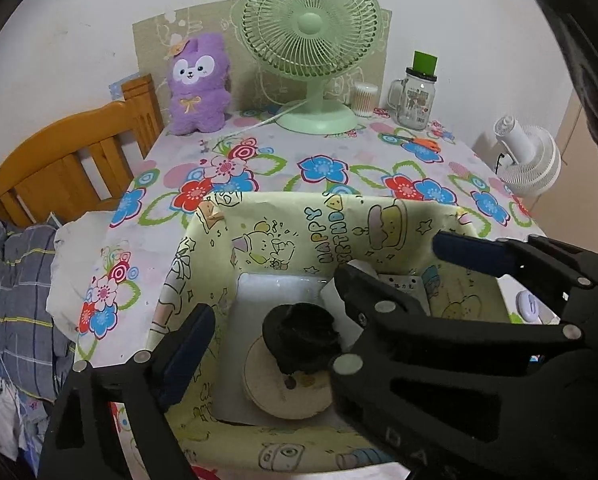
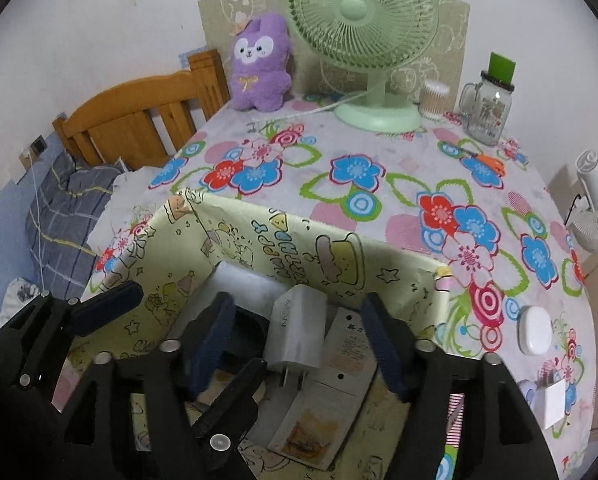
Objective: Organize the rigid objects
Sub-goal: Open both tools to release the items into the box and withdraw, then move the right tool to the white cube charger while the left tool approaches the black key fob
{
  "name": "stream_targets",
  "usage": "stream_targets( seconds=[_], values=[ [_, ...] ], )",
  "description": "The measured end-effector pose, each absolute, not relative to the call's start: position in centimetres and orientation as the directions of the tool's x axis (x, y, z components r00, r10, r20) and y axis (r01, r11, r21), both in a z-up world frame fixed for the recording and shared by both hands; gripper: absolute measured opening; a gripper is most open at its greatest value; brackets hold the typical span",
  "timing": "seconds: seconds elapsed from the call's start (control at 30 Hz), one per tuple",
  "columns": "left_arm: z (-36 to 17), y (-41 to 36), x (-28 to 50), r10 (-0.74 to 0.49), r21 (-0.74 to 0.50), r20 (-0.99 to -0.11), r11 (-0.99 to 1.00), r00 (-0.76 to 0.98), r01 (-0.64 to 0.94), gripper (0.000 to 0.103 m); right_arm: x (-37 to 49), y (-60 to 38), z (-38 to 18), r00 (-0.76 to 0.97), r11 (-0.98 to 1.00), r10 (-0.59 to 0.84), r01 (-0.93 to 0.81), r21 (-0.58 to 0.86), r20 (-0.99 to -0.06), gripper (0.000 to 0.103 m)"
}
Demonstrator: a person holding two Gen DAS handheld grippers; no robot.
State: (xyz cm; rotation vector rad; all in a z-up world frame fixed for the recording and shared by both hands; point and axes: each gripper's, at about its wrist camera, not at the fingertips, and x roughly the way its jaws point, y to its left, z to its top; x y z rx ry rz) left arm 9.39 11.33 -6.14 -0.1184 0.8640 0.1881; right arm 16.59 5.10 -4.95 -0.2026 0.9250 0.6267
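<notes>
1. Pale yellow open-topped box lined with cartoon "Happy Birthday" paper (image 2: 339, 256): stood at the near edge of the flower-patterned worktop (image 2: 379, 184).
2. White wall charger with two metal prongs (image 2: 297, 330): lay inside the box, between the spread fingers of the right tool (image 2: 299, 344), apparently untouched by either.
3. Flat white printed packet (image 2: 323, 412): lay in the box under and beside the charger.
4. Black round knobbly object (image 1: 303, 340): rested on a beige round disc (image 1: 287, 392) inside the box, upon a white flat tray (image 1: 275, 292).
5. Left tool (image 1: 275, 332): released, jaws wide apart over the box, holding nothing.
6. Right tool: released, holding nothing.
7. White oval pebble-shaped case (image 2: 535, 330): on the worktop just right of the box.
8. Green desk fan (image 2: 363, 40), purple plush rabbit (image 2: 259, 64), glass handled jar (image 2: 487, 108): at the worktop's far edge.
</notes>
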Motion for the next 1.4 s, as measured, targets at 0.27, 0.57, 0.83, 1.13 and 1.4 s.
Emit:
stream_targets(
  seconds=[0.27,0.57,0.83,1.13,1.4],
  values=[
    [-4.5,9.5,8.4,0.137,-0.018,-0.741,0.974,0.657,-0.224,0.094,15.6,3.1,-3.1,0.477,0.81,0.418,-0.581,0.079,-0.774,0.077],
    [-2.6,6.6,7.2,0.126,-0.03,-0.716,0.977,0.687,-0.211,0.098,14.1,-0.6,-0.5,0.533,0.819,0.426,-0.57,0.061,-0.731,0.085],
    [-1.5,3.8,6.8,0.133,0.0,-0.691,0.983,0.711,-0.184,0.099,13.3,-4.3,0.6,0.561,0.841,0.433,-0.534,0.092,-0.706,0.088],
    [-0.4,0.1,6.8,0.077,-0.003,-0.658,0.994,0.749,-0.105,0.099,12.5,-8.0,2.2,0.65,0.892,0.357,-0.45,0.039,-0.671,0.09],
    [0.0,-3.2,7.3,0.029,0.012,-0.652,1.0,0.758,-0.027,0.099,12.2,-11.7,2.5,0.686,0.92,0.324,-0.388,0.049,-0.652,0.091]
  ],
)
